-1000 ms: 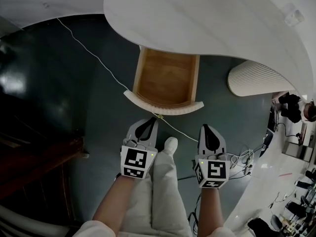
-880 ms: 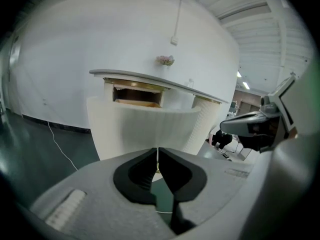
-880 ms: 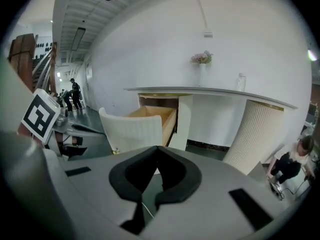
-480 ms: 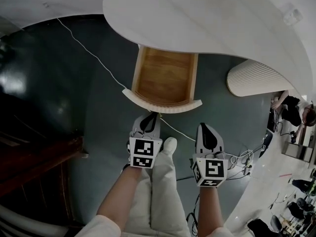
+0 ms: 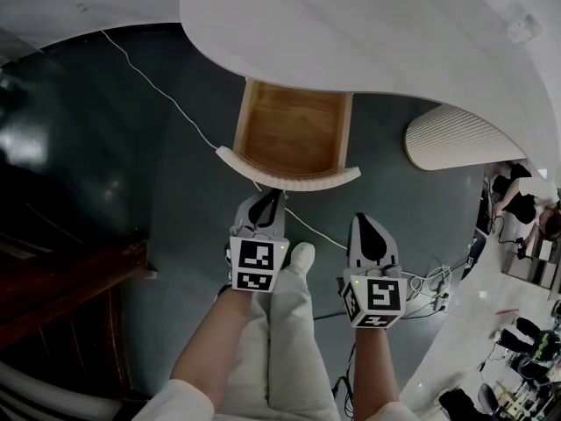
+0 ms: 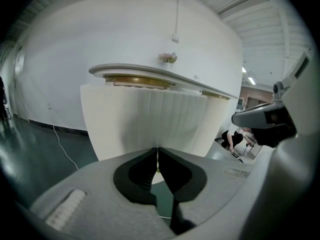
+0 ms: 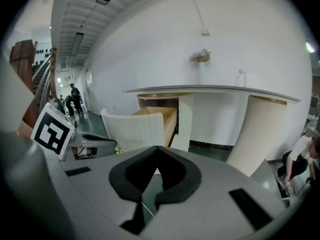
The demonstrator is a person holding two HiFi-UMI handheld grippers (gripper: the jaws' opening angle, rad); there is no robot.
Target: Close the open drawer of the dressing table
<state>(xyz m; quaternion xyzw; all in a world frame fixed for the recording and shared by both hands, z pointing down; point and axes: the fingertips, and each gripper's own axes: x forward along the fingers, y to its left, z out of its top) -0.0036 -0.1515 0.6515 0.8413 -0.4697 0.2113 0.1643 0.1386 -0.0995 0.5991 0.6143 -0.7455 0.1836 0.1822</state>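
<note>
The dressing table's white curved top (image 5: 368, 33) fills the upper head view. Its wooden drawer (image 5: 294, 134) stands pulled out, with a ribbed white curved front (image 5: 287, 176). My left gripper (image 5: 277, 193) is shut, its tips at the drawer front's lower edge near the middle; I cannot tell whether they touch. In the left gripper view that ribbed front (image 6: 150, 121) fills the middle, close ahead of the closed left gripper (image 6: 158, 150). My right gripper (image 5: 366, 219) is shut and empty, lower and to the right, apart from the drawer. The right gripper view shows the open drawer (image 7: 150, 119) left of centre.
A ribbed white pedestal (image 5: 456, 139) stands under the table at right. A thin white cable (image 5: 166, 99) runs across the dark floor under the drawer. Dark wooden furniture (image 5: 61, 279) lies at left. Cables and gear (image 5: 434, 288) crowd the right. The person's legs (image 5: 294, 340) are below the grippers.
My left gripper has moved forward and slightly right, up to the drawer front. The right gripper has barely moved.
</note>
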